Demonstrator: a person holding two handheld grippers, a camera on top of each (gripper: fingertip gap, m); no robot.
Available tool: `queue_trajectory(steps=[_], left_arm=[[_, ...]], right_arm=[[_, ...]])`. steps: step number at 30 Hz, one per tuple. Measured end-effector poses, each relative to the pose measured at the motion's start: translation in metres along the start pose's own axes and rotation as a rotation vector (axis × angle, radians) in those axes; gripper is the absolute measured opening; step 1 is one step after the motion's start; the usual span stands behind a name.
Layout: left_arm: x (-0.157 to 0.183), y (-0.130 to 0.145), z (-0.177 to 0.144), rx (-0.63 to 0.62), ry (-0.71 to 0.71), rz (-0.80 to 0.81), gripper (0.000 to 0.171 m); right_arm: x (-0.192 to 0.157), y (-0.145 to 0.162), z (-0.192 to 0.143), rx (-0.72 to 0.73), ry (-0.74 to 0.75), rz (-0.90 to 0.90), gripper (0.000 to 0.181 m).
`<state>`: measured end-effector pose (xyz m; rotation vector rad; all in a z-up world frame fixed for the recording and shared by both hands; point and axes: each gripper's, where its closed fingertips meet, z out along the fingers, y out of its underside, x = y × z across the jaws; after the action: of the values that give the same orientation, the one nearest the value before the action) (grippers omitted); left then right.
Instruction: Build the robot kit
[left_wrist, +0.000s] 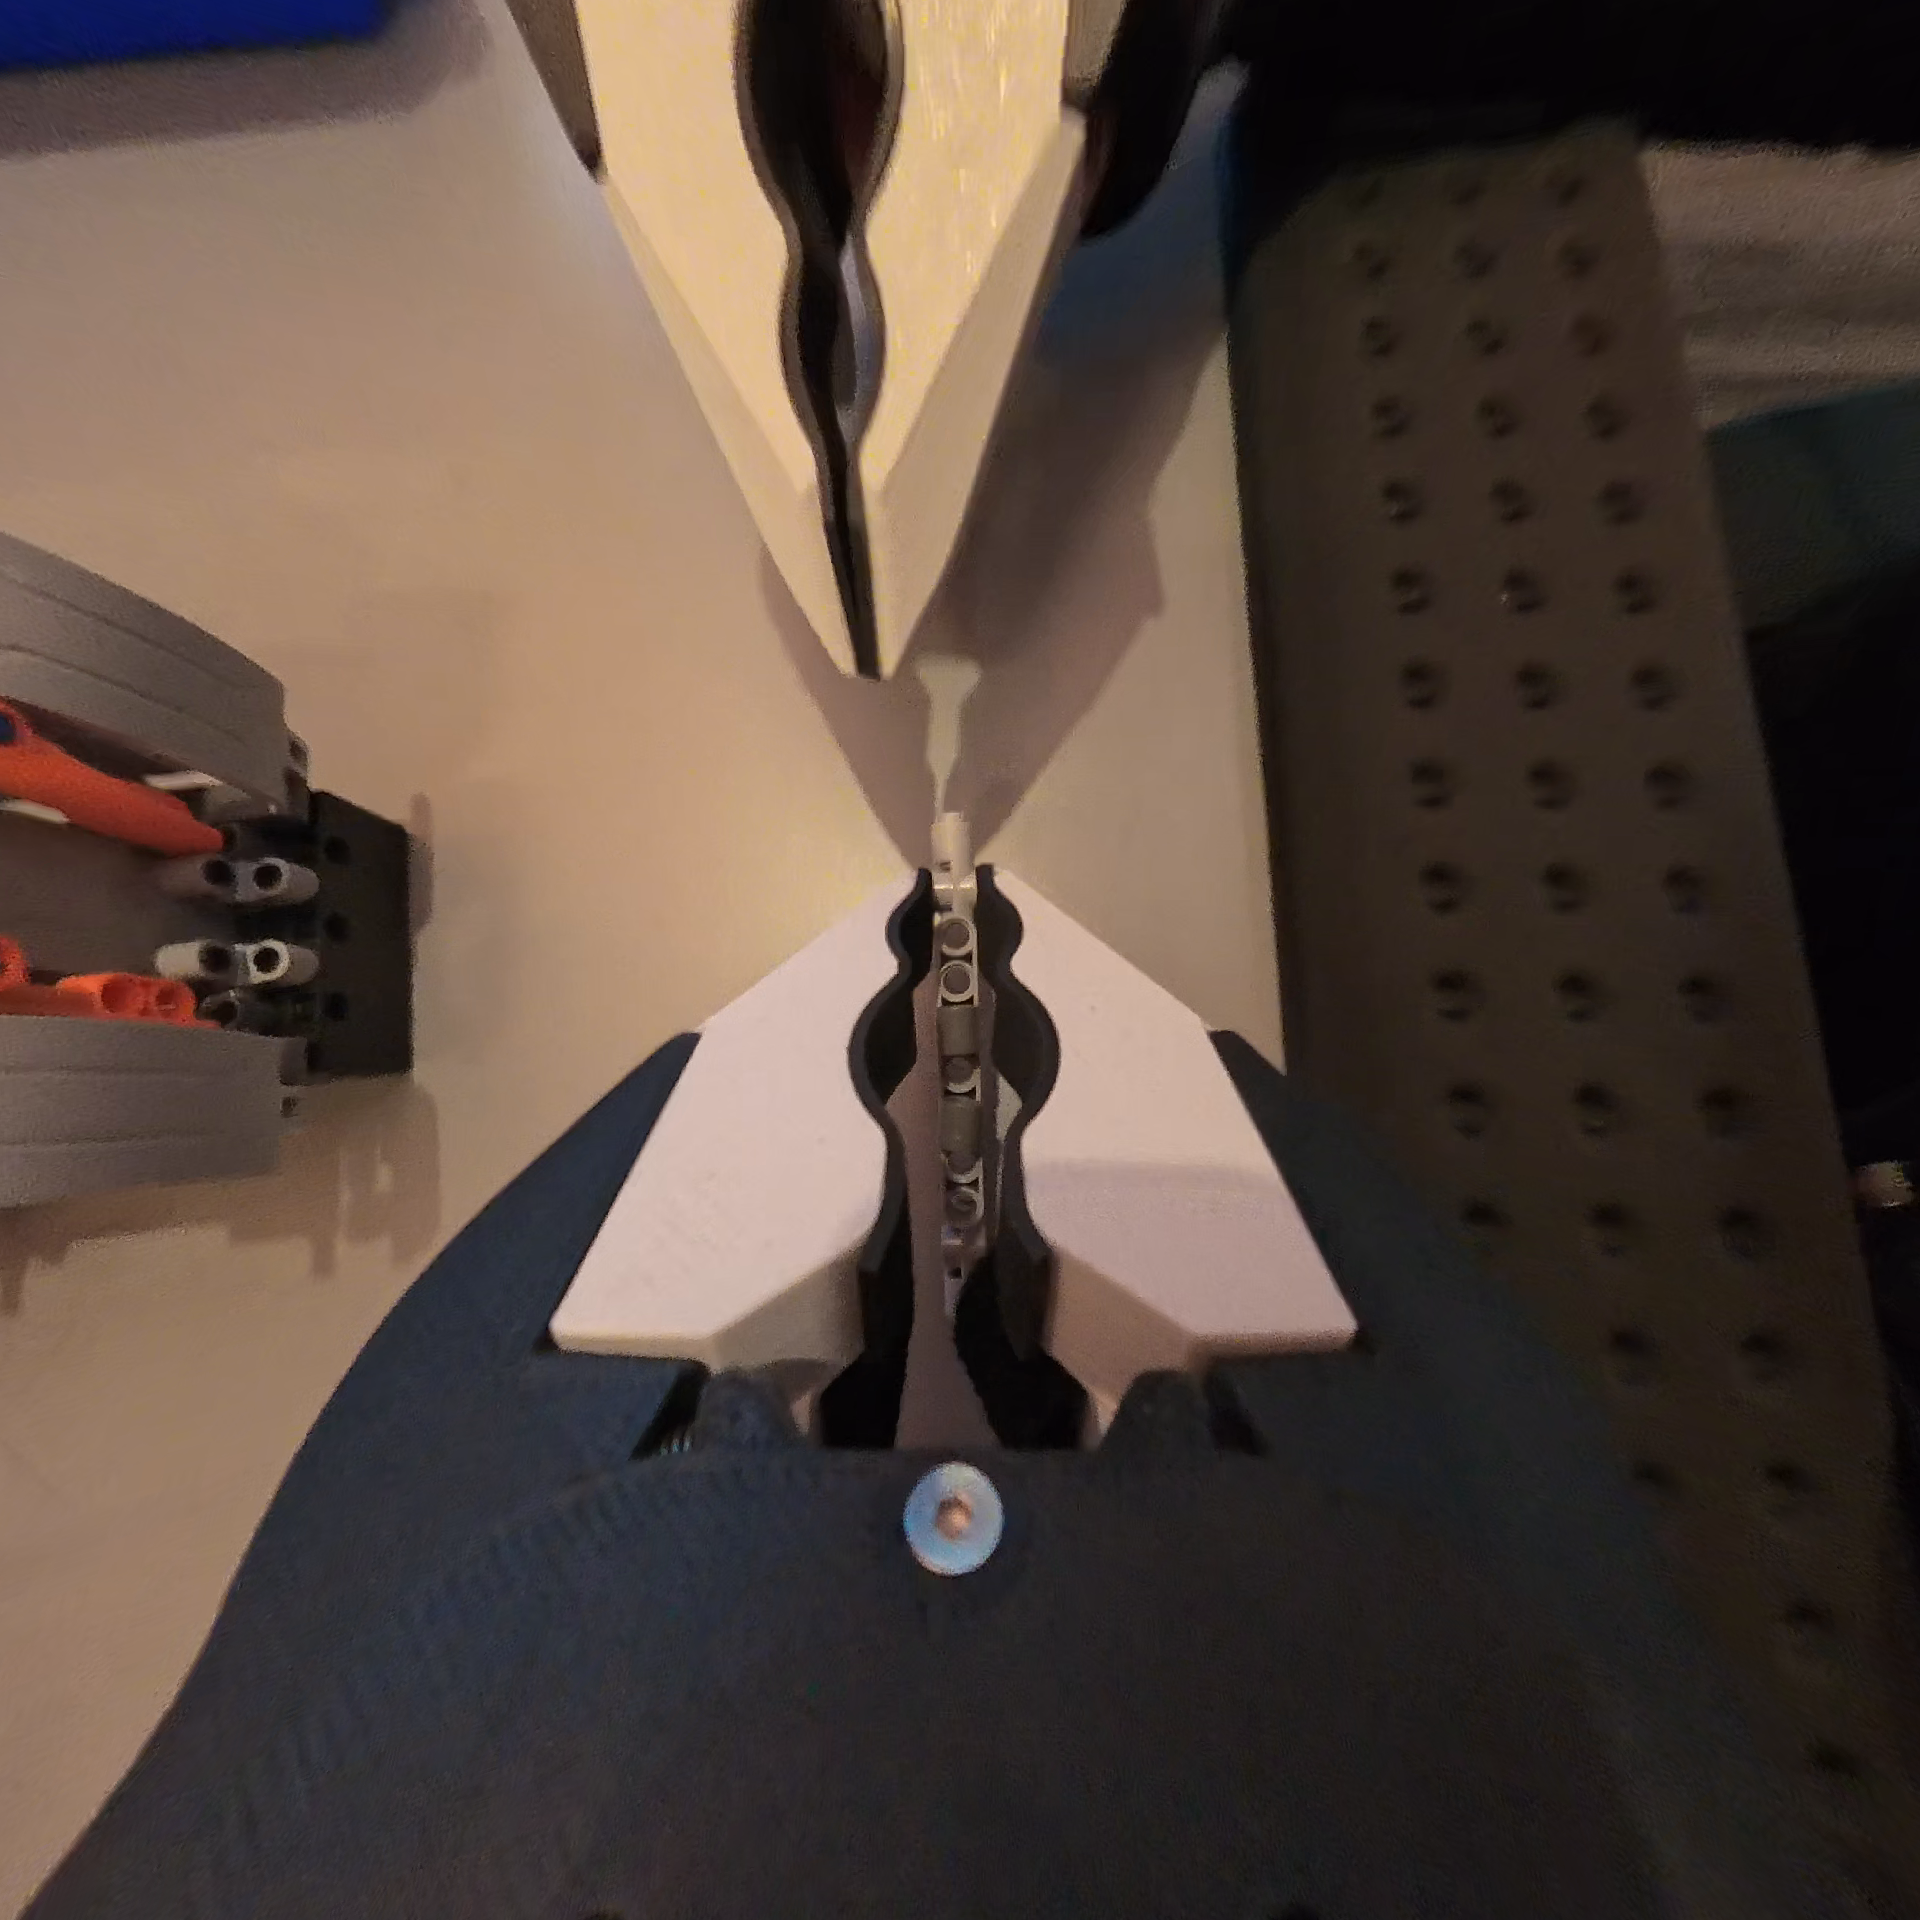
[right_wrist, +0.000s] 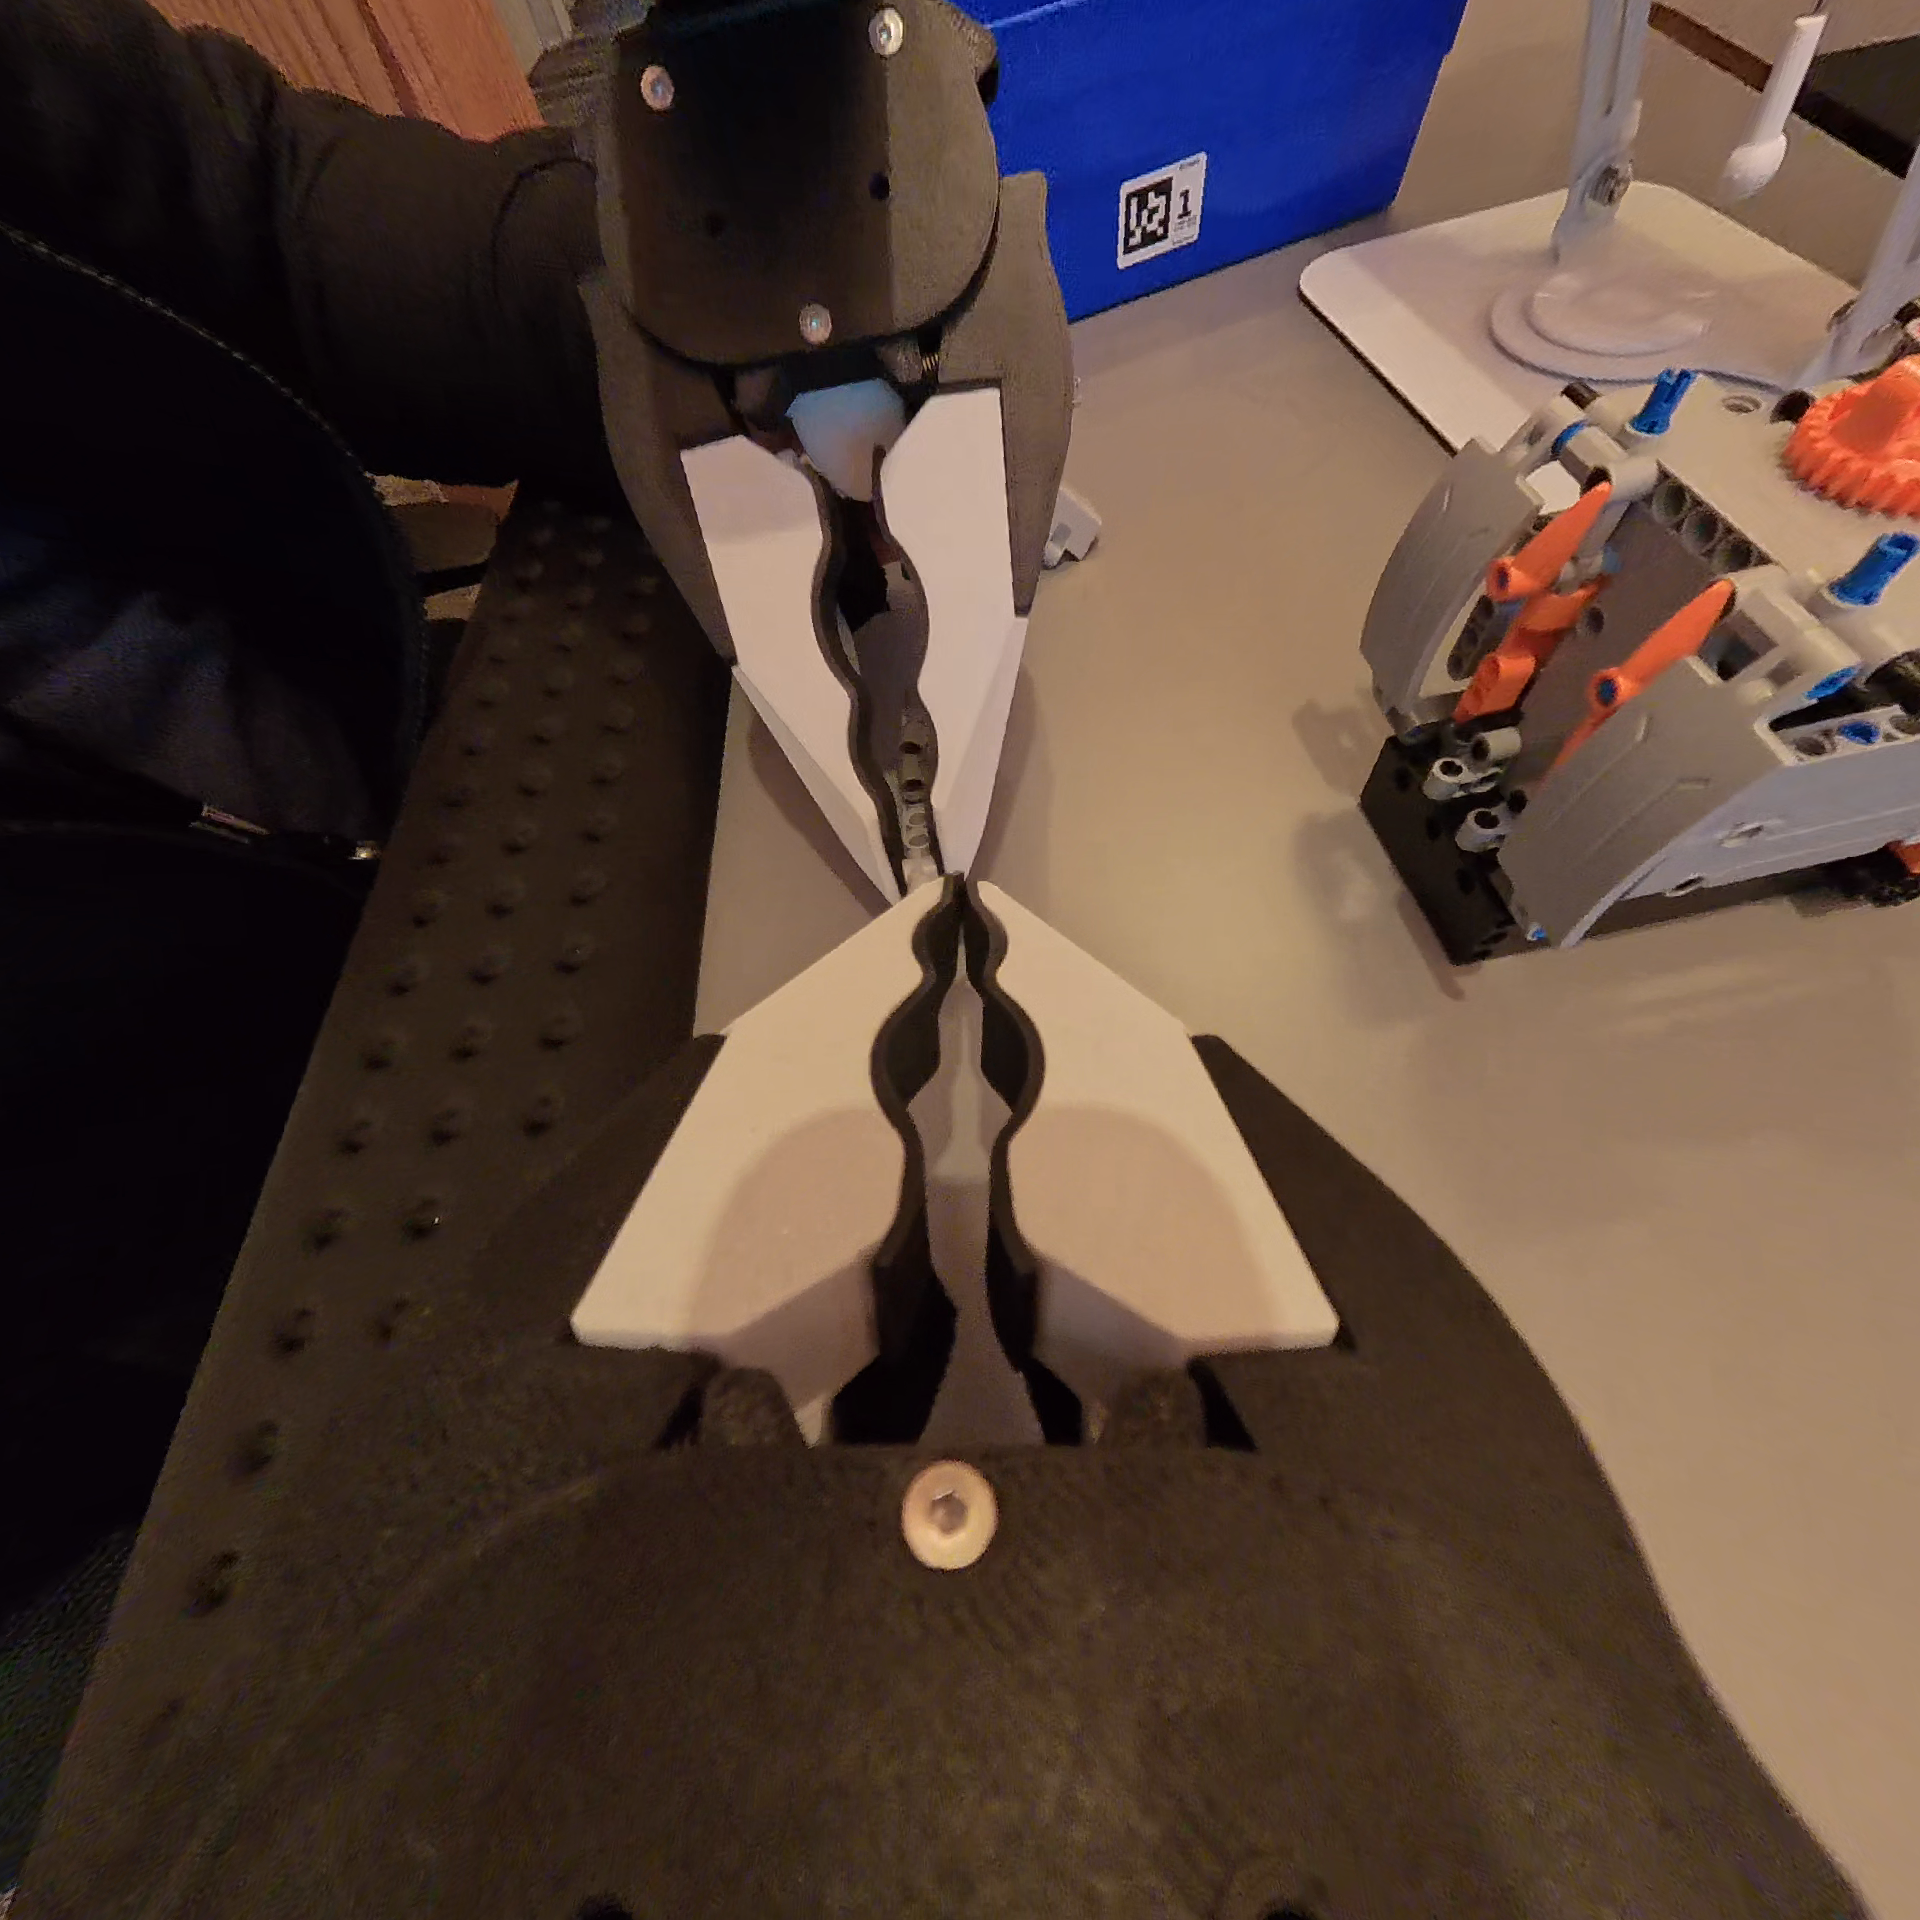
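My left gripper (left_wrist: 954, 883) is shut on a light grey beam with holes (left_wrist: 961, 1039), held edge-on between the black pads. A small grey pin (left_wrist: 951, 831) sticks out past the tip. My right gripper (right_wrist: 958, 894) is shut, and I see nothing between its pads. In the left wrist view it (left_wrist: 868, 665) comes in from the top, its tip a little short of the pin. In the right wrist view the left gripper (right_wrist: 920, 868) comes from the top with the beam (right_wrist: 914, 790), and the two tips almost meet above the table (right_wrist: 1351, 1195).
A grey brick model with orange and blue parts (right_wrist: 1662, 675) stands on the table; it also shows at the left (left_wrist: 156, 935). A black perforated mat (right_wrist: 468, 935) lies along the table edge. A blue box (right_wrist: 1247, 104) and a white stand base (right_wrist: 1455, 312) are farther back. A dark sleeve (right_wrist: 260, 312) holds the left gripper. Left tips to right tips: about 4 cm.
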<state>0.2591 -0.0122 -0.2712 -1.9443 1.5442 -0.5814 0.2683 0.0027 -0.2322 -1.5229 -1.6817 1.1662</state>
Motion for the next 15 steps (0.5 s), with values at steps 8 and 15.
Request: queue_trajectory(steps=[8,15], left_arm=[[0.002,0.012,0.009,-0.076,0.015,-0.004,0.016],[-0.019,0.009,-0.056,-0.087,-0.155,-0.027,0.027]], right_arm=[[0.003,0.007,0.001,-0.024,0.011,0.008,0.0],[0.007,0.002,-0.006,0.011,0.037,0.0,0.0]])
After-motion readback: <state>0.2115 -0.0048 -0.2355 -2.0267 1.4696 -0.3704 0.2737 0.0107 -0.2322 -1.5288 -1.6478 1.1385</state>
